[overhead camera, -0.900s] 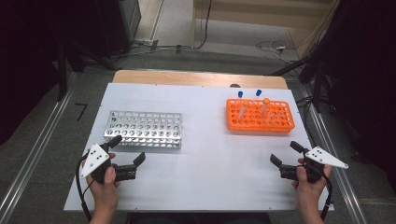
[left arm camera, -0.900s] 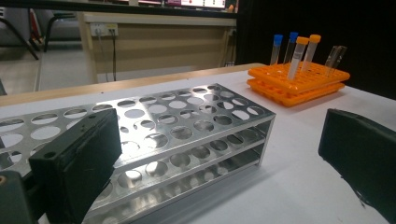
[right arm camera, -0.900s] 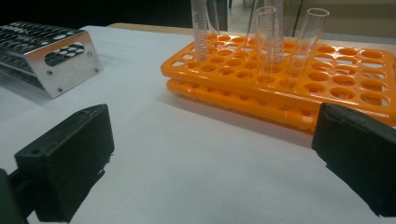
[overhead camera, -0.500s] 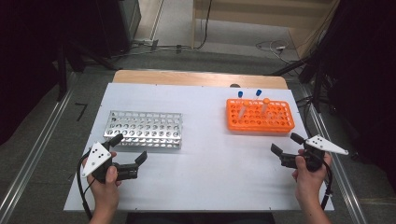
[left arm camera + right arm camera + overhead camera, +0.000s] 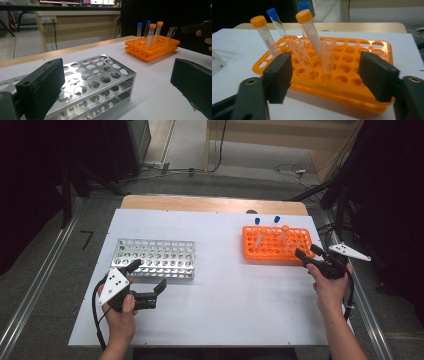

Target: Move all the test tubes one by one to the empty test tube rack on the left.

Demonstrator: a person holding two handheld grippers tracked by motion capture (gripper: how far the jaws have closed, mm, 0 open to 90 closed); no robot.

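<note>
White board covers the desk (image 5: pixel 225 310), with dark room and cables beyond its far edge. At the left stands a metal rack (image 5: pixel 155 258), its holes vacant; at the far right an orange rack (image 5: pixel 275 245) holds the tubes, the work in hand.

The right hand-held gripper (image 5: pixel 324 75) sits just near of the orange rack, jaws apart with nothing pressed between them, aimed at two clear uncapped tubes (image 5: pixel 328 60) leaning in the near rows. The left hand-held gripper (image 5: pixel 147 280) waits beside the metal rack's near edge, jaws wide apart and holding nothing.

Judging from here, the tubes lean in different directions and stand close together, so closing could catch two at once, or knock the orange-capped tube (image 5: pixel 310 32) behind. An open tube squeezed off-centre may tip or slip. The light plastic rack could slide if nudged.

Whether the clear tubes hold liquid is hard to tell. The blue-capped tubes (image 5: pixel 274 18) are partly hidden behind the others.
</note>
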